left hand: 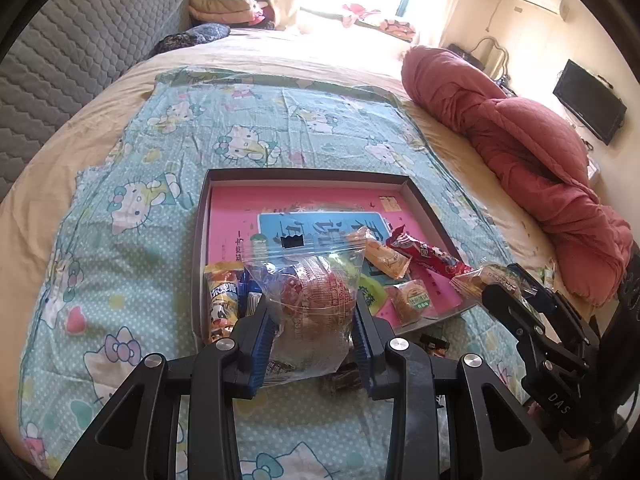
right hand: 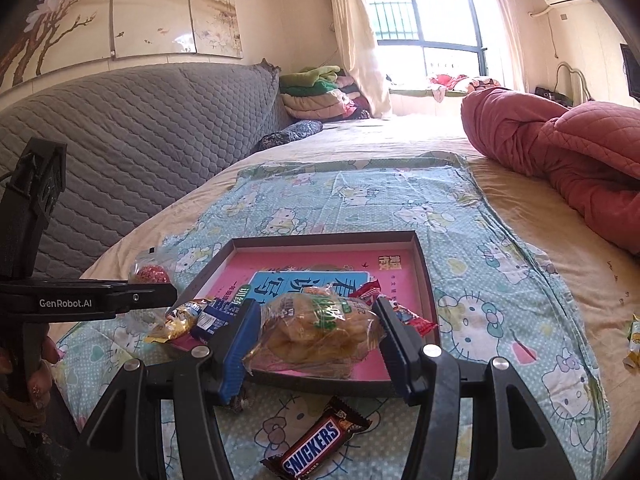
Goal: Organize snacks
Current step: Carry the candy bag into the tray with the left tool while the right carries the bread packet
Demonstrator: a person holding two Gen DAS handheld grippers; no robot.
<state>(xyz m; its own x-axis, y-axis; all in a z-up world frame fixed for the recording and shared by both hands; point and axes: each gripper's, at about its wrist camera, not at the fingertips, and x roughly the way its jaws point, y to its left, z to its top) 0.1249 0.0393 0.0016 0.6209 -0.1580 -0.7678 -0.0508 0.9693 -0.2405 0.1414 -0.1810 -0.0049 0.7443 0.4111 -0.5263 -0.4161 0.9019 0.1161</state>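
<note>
My left gripper (left hand: pixel 314 320) is shut on a clear zip bag (left hand: pixel 312 300) that holds a red-wrapped snack and others, lifted over the near edge of the box tray (left hand: pixel 424 204). My right gripper (right hand: pixel 316 328) is shut on a clear packet of yellow pastry (right hand: pixel 316 328) with a green label, above the tray's (right hand: pixel 320 238) near side. The tray has dark walls and a pink floor. Inside it lie an orange packet (left hand: pixel 384 256), a long red packet (left hand: pixel 428 256), a small cake (left hand: pixel 412 300) and a yellow panda packet (left hand: pixel 222 300). A Snickers bar (right hand: pixel 320 444) lies on the sheet before the tray.
The tray rests on a Hello Kitty sheet (left hand: pixel 240 132) spread over a bed. A rolled red quilt (left hand: pixel 520 140) lies to the right and a grey padded headboard (right hand: pixel 140 128) to the left. Loose packets (right hand: pixel 634 340) sit at the bed's right edge. Folded blankets (right hand: pixel 316 92) are stacked at the far end.
</note>
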